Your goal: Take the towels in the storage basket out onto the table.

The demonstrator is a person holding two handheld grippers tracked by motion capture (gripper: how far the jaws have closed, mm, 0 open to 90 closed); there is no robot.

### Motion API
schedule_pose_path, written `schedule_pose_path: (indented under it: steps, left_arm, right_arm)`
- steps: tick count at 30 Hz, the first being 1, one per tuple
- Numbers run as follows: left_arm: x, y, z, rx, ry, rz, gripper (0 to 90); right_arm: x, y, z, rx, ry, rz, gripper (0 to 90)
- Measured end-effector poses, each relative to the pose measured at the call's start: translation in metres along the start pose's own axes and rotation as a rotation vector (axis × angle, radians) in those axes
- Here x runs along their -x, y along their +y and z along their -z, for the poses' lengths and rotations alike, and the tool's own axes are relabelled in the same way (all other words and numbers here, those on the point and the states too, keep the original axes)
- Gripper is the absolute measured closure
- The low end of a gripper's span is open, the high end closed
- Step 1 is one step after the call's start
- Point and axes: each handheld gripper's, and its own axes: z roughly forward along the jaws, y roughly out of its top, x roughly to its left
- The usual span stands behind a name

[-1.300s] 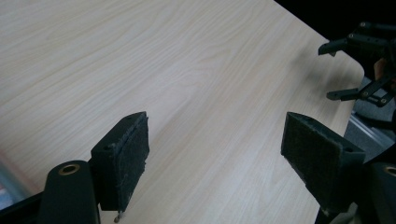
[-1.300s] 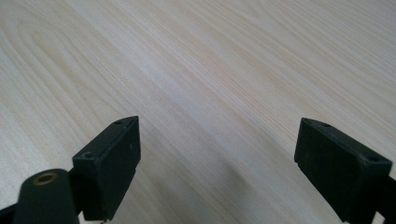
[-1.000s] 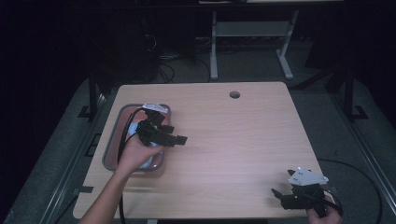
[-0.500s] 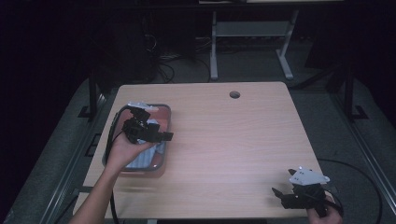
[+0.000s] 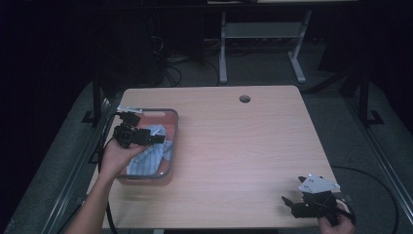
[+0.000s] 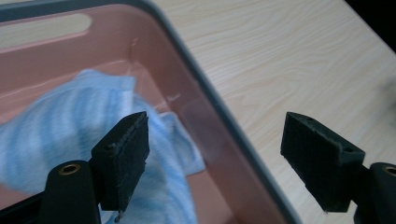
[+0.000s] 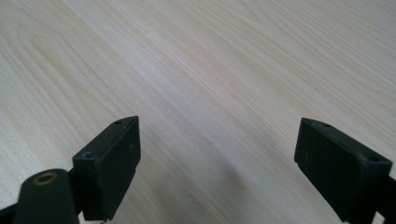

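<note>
While the left claw (image 5: 158,139) hangs wide open over the pink basin (image 5: 171,146), the blue striped cloth (image 6: 70,121) lies crumpled inside, just below one jaw; the right claw (image 5: 292,207), also wide, sits well apart across the bench (image 5: 243,146).

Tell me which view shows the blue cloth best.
The left gripper view: the blue cloth lies close, stripes visible, inside the pink bin. The high view shows it small, partly behind the left gripper. The right gripper view faces table wood.
</note>
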Motion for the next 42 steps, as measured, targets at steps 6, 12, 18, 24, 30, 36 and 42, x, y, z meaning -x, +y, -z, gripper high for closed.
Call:
schedule_pose_path:
  steps: [6, 12, 18, 24, 30, 36, 42]
  left_arm:
    - [-0.007, -0.003, -0.007, -0.054, 0.081, 0.006, 23.4]
    - [-0.014, -0.006, -0.017, -0.13, 0.168, 0.014, 24.0]
    - [-0.025, -0.012, -0.034, -0.195, 0.222, 0.054, 25.0]
    - [-0.029, -0.011, -0.045, -0.23, 0.256, 0.091, 28.2]
    - [-0.029, -0.012, -0.06, -0.332, 0.327, 0.061, 33.6]
    - [-0.03, -0.01, -0.065, -0.375, 0.335, 0.054, 38.7]
    - [-0.029, -0.009, -0.072, -0.419, 0.351, 0.039, 45.6]
  right_arm:
    - [0.0, -0.001, 0.002, 0.005, 0.0, -0.004, 13.9]
    - [-0.001, -0.001, 0.004, 0.01, 0.0, 0.003, 13.9]
    - [-0.002, 0.0, 0.004, 0.011, 0.002, 0.011, 13.9]
    - [-0.001, 0.0, 0.003, 0.007, 0.006, 0.005, 13.9]
    - [-0.001, 0.0, 0.004, 0.01, 0.005, 0.008, 13.9]
    - [-0.002, 0.0, 0.004, 0.011, 0.005, 0.008, 13.9]
    - [-0.003, 0.001, 0.004, 0.016, 0.005, 0.01, 13.9]
